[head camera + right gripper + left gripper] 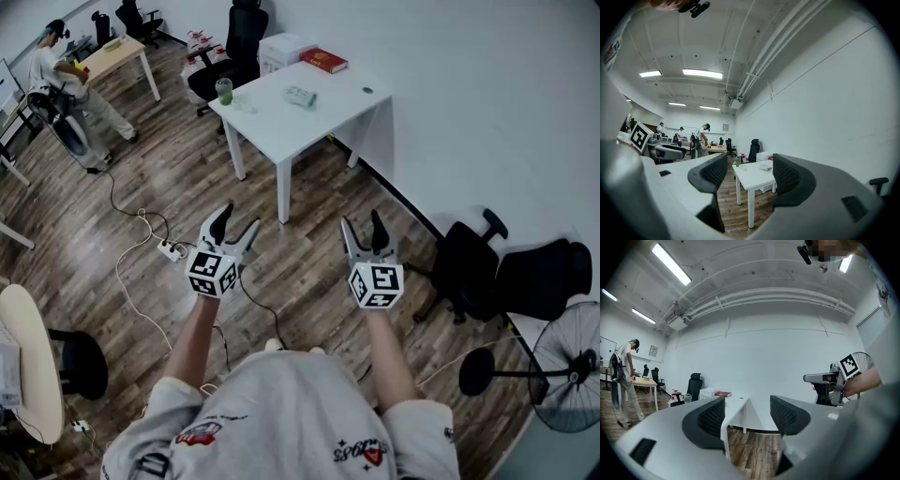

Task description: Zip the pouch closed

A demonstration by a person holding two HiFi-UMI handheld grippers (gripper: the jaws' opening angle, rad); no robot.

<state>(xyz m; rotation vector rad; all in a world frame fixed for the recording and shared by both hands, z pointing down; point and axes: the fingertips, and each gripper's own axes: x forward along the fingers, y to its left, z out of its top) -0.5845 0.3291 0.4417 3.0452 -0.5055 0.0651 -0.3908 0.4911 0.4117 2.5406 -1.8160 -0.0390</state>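
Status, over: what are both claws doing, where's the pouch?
Left claw open, empty. Right claw open, empty. Likely pouch on white table, untouched. Only floor between.

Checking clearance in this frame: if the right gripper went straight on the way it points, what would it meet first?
The right gripper, jaws open and empty, faces open air, then most likely the white table. It might pass just over its top; depth is unclear.

The person stretches both bare forearms [194, 337] forward, side by side and well apart, holding the grey two-fingered left gripper [238, 221] and the matching right gripper [361, 221] pointed level, each with its black-padded fingers [710, 420] spread apart and nothing between them.
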